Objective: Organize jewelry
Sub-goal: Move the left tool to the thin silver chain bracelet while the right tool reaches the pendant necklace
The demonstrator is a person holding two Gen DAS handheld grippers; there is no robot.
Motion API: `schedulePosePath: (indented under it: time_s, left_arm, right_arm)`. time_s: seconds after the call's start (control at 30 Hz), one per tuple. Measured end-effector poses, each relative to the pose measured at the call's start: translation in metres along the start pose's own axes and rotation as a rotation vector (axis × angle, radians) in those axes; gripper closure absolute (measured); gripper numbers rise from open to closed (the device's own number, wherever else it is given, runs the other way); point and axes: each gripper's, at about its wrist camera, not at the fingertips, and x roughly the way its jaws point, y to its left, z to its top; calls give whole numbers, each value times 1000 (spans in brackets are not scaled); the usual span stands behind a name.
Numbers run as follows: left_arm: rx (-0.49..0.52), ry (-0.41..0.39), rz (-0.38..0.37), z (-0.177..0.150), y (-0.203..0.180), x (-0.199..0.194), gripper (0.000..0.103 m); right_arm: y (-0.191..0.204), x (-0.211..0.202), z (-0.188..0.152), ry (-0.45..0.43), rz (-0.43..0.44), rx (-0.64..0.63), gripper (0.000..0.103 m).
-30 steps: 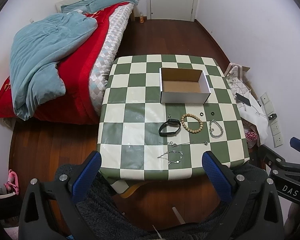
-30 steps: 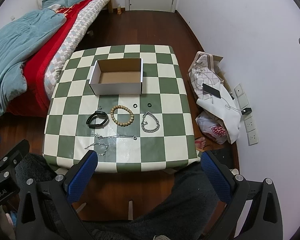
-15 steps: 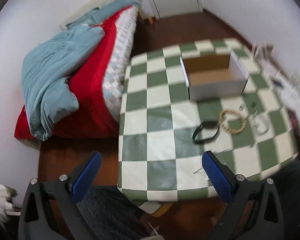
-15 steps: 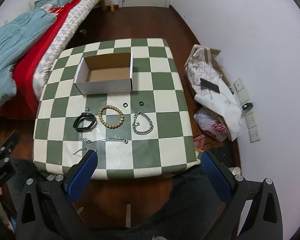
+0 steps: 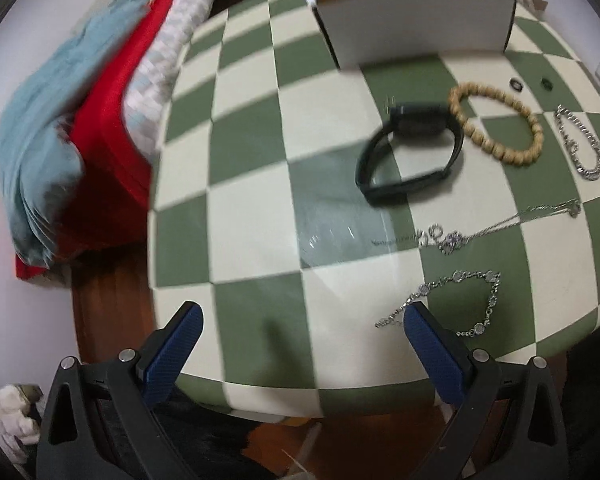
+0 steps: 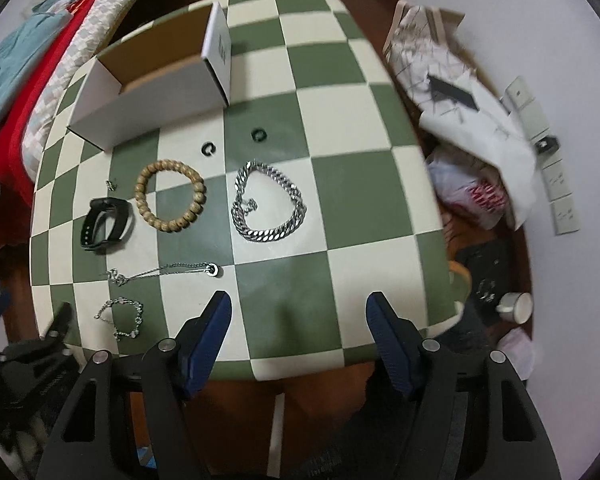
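Jewelry lies on a green-and-cream checkered table (image 6: 340, 184): a black band (image 5: 410, 152) (image 6: 106, 224), a wooden bead bracelet (image 5: 496, 124) (image 6: 170, 196), a thick silver chain bracelet (image 6: 268, 204) (image 5: 580, 144), a thin necklace with a ring pendant (image 6: 168, 270) (image 5: 496, 226), a thin link bracelet (image 5: 460, 300) (image 6: 124, 318) and two small dark rings (image 6: 209, 149) (image 6: 258, 135). An open white cardboard box (image 6: 152, 84) (image 5: 416, 20) stands behind them. My left gripper (image 5: 300, 320) is open and empty over the table's near edge, its right finger beside the link bracelet. My right gripper (image 6: 298, 312) is open and empty, just short of the silver chain.
A bed with a red cover and blue blanket (image 5: 60, 120) runs along the table's left side. Bags, white cloth and wall sockets (image 6: 480, 140) crowd the floor to the right. A white cup (image 6: 516, 306) sits on the floor near the table's right corner.
Both grippers have dropped down and forward toward the table, so the jewelry looks much larger. The left view has swung right onto the table. Nothing on the table has moved.
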Motion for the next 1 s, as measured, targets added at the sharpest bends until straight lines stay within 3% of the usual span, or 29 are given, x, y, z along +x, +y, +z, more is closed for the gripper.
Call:
schedulePosePath:
  time_s: [0.07, 0.2, 0.27, 0.33, 0.5, 0.63, 0.73, 0.9, 1.0]
  left_arm:
    - [-1, 10, -22, -1, -5, 7, 1]
    - [-22, -41, -90, -4, -11, 6, 23]
    - [-53, -66, -174, -4, -9, 3, 47]
    - [-73, -101, -300, -5, -6, 2, 94]
    - [-19, -138, -270, -11, -12, -3, 103]
    - [-62, -123, -257, -14, 9, 3, 103]
    - [-115, -114, -331, -22, 28, 4, 102]
    - [-132, -124, -361, -31, 44, 5, 103]
    - [-126, -99, -423, -27, 45, 9, 95]
  right_arm:
    - [-1, 9, -2, 13, 5, 4, 32]
    - [-5, 21, -3, 9, 27, 15, 32]
    - [-8, 24, -5, 9, 32, 22, 32]
    - [-9, 25, -5, 8, 39, 26, 31]
    - [-4, 28, -7, -6, 62, 19, 31]
    - [3, 30, -11, -9, 87, 11, 32]
    - [9, 32, -15, -7, 105, 11, 31]
    - [13, 40, -21, 4, 125, 23, 31]
    - [15, 45, -21, 13, 131, 21, 32]
